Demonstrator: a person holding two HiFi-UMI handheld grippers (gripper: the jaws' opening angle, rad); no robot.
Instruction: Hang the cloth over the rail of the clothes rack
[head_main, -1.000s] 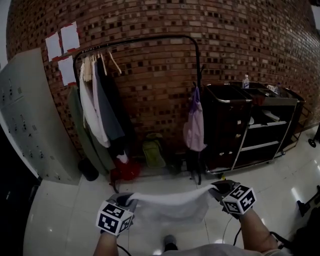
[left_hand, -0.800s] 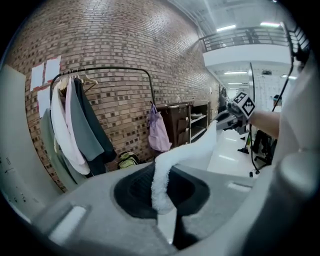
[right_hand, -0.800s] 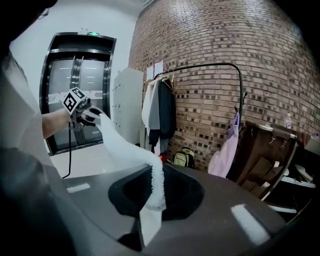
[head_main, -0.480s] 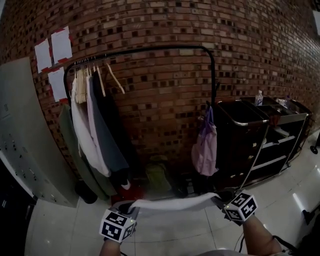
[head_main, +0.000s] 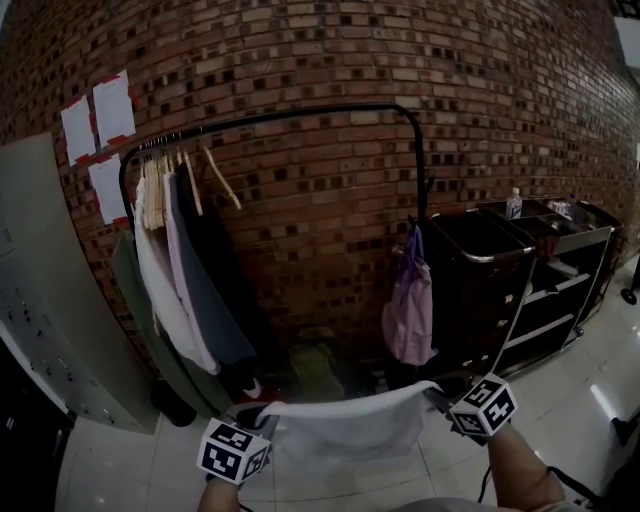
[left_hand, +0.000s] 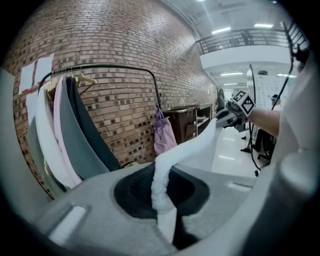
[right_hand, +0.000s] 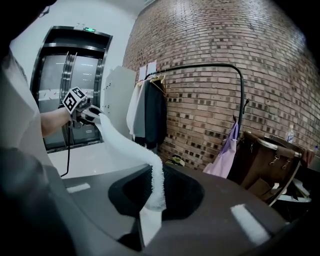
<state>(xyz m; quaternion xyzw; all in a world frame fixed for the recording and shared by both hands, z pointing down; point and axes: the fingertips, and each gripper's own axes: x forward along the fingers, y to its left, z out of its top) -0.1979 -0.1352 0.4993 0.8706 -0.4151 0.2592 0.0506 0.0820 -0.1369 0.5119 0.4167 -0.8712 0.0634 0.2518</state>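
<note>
L claw (head_main: 262, 411) + R claw (head_main: 436, 393): each clamped on a top corner of cloth (head_main: 345, 428) | cloth: spread betw. them, low, well below rail (head_main: 300, 115) | do: raise both level, aim at bare rail right of hung clothes (head_main: 175, 260), drape evenly, then let go

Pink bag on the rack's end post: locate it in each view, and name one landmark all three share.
Head view: pink bag right of centre, above the cloth.
Left gripper view: centre, beyond the cloth.
Right gripper view: right of centre, beside the dark cart.
Shared landmark: the black rail, with the bag hanging by its end post.
</note>
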